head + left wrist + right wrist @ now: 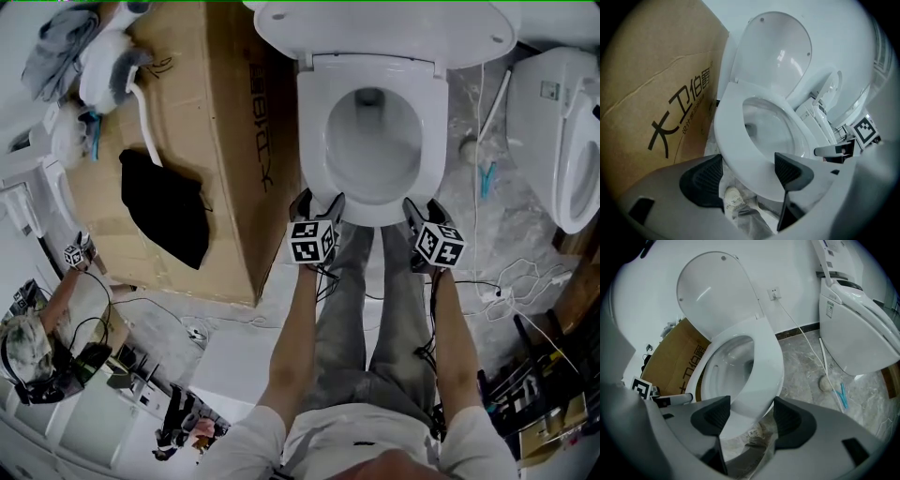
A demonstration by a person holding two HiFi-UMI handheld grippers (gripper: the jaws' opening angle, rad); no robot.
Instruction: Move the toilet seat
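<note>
A white toilet stands with its lid (375, 23) raised and its seat (433, 122) down over the bowl. My left gripper (319, 202) is at the front left of the seat rim and my right gripper (424, 208) at the front right. In the left gripper view the gripper (745, 176) is open, its dark pads either side of the seat's (729, 122) front rim. The right gripper (750, 416) is likewise open, with the seat's (766, 357) front edge between its pads. The lid (717, 287) leans back against the wall.
A large cardboard box (225, 141) lies close on the toilet's left, with a black cloth (169, 206) on it. A second toilet (562, 131) stands to the right. Cables (506, 281) and a blue item (487, 178) lie on the floor between them. Another person (37, 356) is at lower left.
</note>
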